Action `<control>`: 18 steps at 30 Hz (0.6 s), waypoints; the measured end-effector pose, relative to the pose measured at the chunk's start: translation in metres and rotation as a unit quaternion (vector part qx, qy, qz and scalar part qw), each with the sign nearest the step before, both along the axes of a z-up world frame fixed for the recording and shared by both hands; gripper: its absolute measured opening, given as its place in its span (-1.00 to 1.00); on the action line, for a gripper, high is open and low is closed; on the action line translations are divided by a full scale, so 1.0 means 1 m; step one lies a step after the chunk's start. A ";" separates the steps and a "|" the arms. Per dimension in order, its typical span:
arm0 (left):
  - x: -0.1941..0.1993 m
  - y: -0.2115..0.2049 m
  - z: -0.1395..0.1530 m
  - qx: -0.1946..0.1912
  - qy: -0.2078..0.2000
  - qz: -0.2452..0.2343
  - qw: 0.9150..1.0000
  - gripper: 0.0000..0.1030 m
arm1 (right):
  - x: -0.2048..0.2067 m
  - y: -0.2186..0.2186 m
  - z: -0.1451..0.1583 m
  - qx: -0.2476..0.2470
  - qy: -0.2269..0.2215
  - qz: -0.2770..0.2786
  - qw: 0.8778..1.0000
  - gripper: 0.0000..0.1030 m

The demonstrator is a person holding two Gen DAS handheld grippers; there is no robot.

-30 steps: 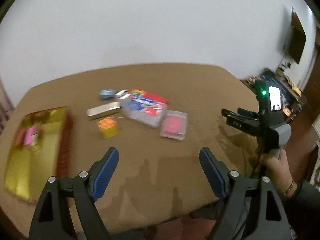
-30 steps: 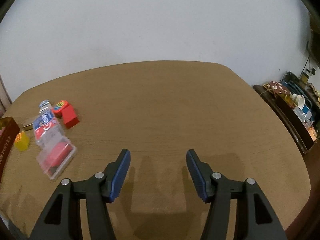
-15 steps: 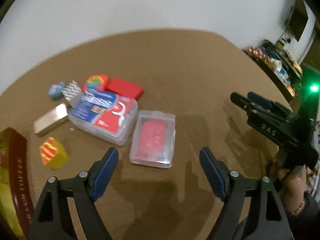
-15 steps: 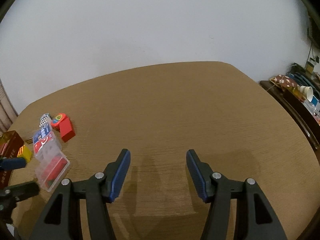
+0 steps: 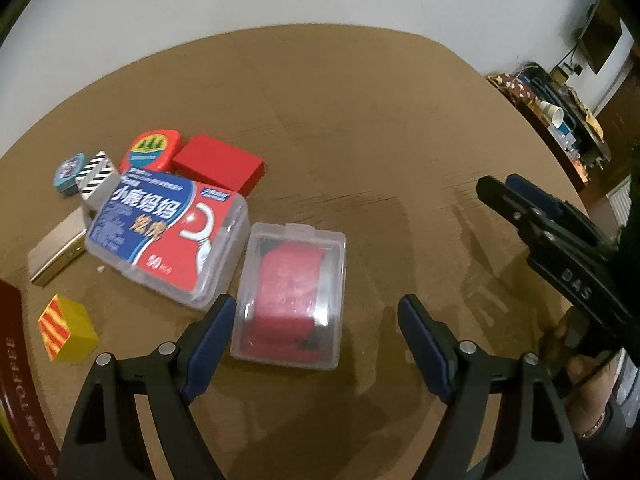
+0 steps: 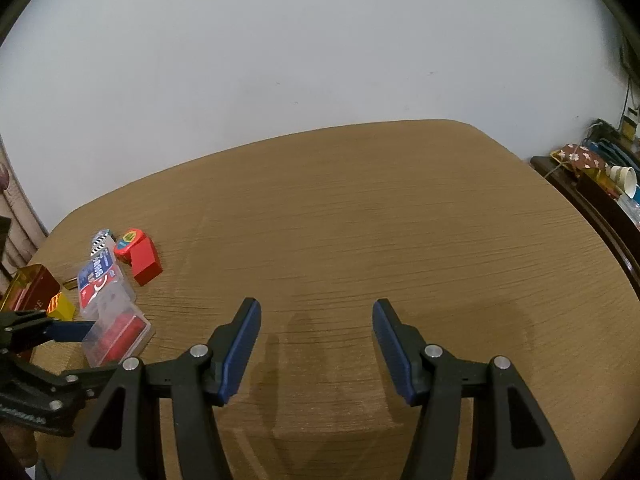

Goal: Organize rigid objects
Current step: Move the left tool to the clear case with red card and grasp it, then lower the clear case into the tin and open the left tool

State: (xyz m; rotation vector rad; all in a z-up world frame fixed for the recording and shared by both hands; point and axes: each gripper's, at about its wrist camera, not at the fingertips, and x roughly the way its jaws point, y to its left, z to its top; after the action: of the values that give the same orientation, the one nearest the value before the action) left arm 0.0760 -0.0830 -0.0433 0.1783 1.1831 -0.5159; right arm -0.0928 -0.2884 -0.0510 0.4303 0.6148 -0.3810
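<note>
My left gripper (image 5: 316,312) is open, its jaws wide, just short of a clear plastic case with a red item inside (image 5: 292,296); the case lies mostly between the fingertips. Beside it lie a clear floss-pick box with a blue and red label (image 5: 164,232), a red box (image 5: 218,168), a red round-cornered tin (image 5: 154,150), a striped block (image 5: 96,178), a teal tin (image 5: 70,170), a gold bar-shaped box (image 5: 56,254) and a yellow cube (image 5: 68,328). My right gripper (image 6: 316,316) is open and empty over bare table; it also shows at the right of the left wrist view (image 5: 516,200).
A dark red and gold toffee box (image 5: 16,380) stands at the table's left edge, also seen in the right wrist view (image 6: 30,288). A dark sideboard with cups and clutter (image 6: 600,188) stands past the brown table's (image 6: 380,220) right edge. A white wall is behind.
My left gripper has moved forward and down to the clear red case, which now sits between its fingertips. My right gripper has tilted up slightly and stays open.
</note>
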 end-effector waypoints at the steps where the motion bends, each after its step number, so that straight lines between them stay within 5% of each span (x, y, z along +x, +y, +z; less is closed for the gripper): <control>1: 0.003 -0.003 -0.003 0.005 0.004 -0.002 1.000 0.46 | 0.000 0.000 0.000 0.000 -0.001 0.000 1.000 0.17; 3: 0.006 -0.008 -0.005 0.016 -0.001 -0.005 1.000 0.34 | -0.001 0.000 0.000 0.002 -0.003 0.002 1.000 0.18; 5: 0.007 -0.008 -0.003 0.022 -0.013 -0.007 1.000 -0.02 | -0.002 -0.001 0.000 0.004 -0.005 0.002 1.000 0.20; 18: -0.054 0.034 0.027 -0.026 -0.027 0.067 0.997 -0.04 | 0.001 -0.006 -0.002 0.015 0.005 0.003 1.000 0.21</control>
State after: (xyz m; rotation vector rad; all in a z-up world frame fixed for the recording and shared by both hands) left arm 0.0224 -0.0494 -0.0162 0.0667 1.1197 -0.4218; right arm -0.0922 -0.2948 -0.0534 0.4552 0.6320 -0.3686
